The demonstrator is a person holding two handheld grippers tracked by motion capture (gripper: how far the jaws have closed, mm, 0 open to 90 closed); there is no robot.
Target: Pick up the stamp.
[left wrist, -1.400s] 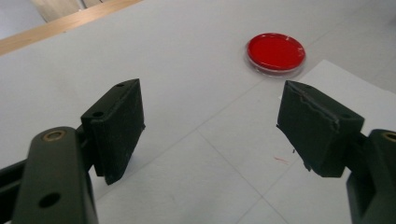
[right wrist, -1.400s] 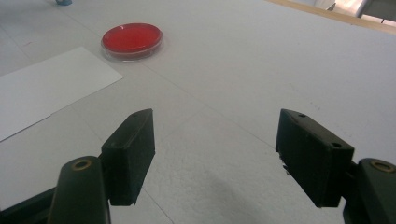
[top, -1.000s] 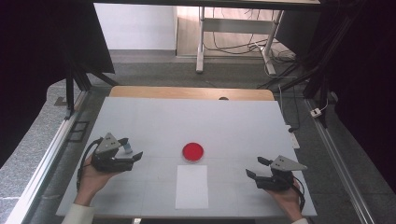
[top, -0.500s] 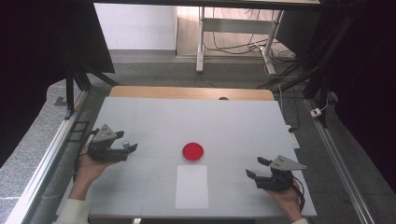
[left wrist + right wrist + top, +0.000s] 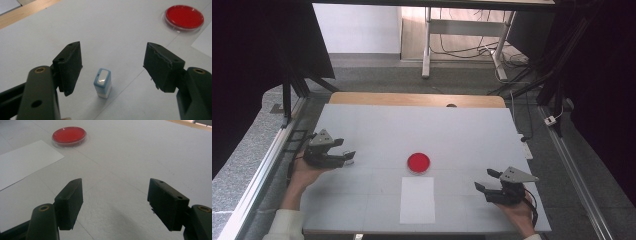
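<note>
So the left gripper (image 5: 111, 67) has slid away from the round red ink pad in its clear dish (image 5: 418, 162) toward the desk's left edge, and its jaws have just been closing in. Between them stands a small blue-and-white plastic self-inking stamp (image 5: 102, 82) — upright on the white desk (image 5: 422, 127), pads not touching it yet, so nothing's gripped. Looks like the pickup is about to happen. The right gripper (image 5: 486, 180) sits open and empty, right of the white paper sheet (image 5: 417, 199) below the pad.
</note>
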